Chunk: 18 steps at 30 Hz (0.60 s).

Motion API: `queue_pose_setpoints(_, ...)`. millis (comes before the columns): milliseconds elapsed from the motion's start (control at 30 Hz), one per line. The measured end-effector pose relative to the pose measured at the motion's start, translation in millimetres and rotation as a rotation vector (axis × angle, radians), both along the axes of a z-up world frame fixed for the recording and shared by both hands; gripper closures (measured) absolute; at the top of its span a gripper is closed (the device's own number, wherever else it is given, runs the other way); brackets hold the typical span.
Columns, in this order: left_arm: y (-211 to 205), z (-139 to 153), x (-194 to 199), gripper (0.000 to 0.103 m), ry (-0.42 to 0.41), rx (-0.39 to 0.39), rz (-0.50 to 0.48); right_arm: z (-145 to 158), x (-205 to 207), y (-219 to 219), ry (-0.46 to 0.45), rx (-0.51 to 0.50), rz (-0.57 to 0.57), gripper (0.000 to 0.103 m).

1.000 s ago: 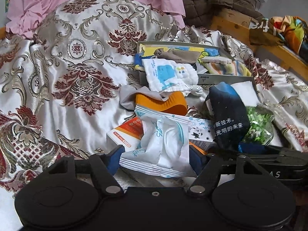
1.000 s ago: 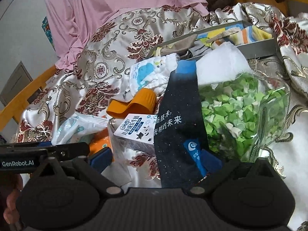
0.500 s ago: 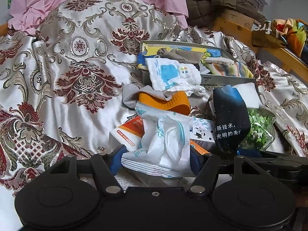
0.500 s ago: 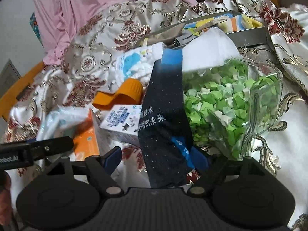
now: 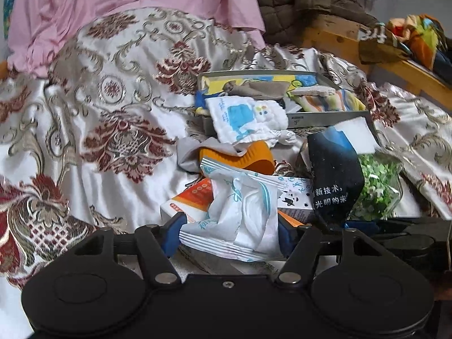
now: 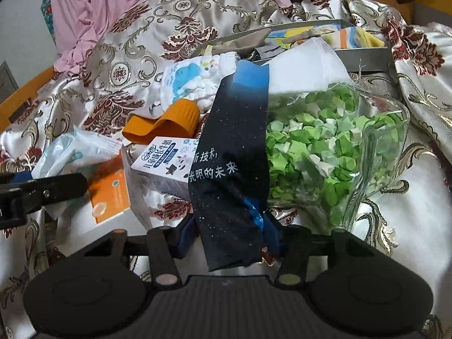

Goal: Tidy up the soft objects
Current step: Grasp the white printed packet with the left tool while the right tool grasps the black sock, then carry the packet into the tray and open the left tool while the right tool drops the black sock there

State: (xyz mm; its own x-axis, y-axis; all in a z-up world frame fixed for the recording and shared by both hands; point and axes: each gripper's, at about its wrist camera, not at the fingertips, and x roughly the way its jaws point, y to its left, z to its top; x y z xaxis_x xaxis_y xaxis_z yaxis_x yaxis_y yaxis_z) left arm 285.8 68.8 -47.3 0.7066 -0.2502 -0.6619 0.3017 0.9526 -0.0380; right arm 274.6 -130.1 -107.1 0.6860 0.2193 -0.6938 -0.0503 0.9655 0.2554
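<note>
Blue-padded, my left tongs [image 5: 229, 233] tilt down over the bed and grip the white crinkled packet [image 5: 240, 214], its pads pressed on both sides of it. My right tongs [image 6: 230, 233] slant down the same way, beside the jar of green paper stars [image 6: 333, 147]. Their jaws have just been closing, from wide apart a second ago, and now pinch the lower end of the dark starry cloth [image 6: 231, 163], which lies across the milk carton [image 6: 166, 158] and the jar. Behind, the grey tray [image 5: 325, 118] holds folded cloths on the patterned bedspread [image 5: 113, 113].
</note>
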Motion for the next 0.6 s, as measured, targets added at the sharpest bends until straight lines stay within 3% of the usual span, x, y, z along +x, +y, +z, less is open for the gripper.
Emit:
queue_pose_setpoints(333, -14.7, -0.5, -6.5, 0.038, 0.012, 0.017, -0.055, 8.5, -7.1, -4.5, -0.007, 0.022, 0.028, 0.091)
queue_pose_setpoints(433, -12.4, 2.4, -4.5, 0.038, 0.047, -0.027, -0.035, 18.4, -14.7, -0.3, -0.040, 0.010, 0.046, 0.092)
queue_pose_setpoints(600, -5.3, 12.4, -3.0, 0.038, 0.074, -0.099, 0.025, 41.7, -34.9, 15.5, -0.164, -0.116, 0.105, 0.092)
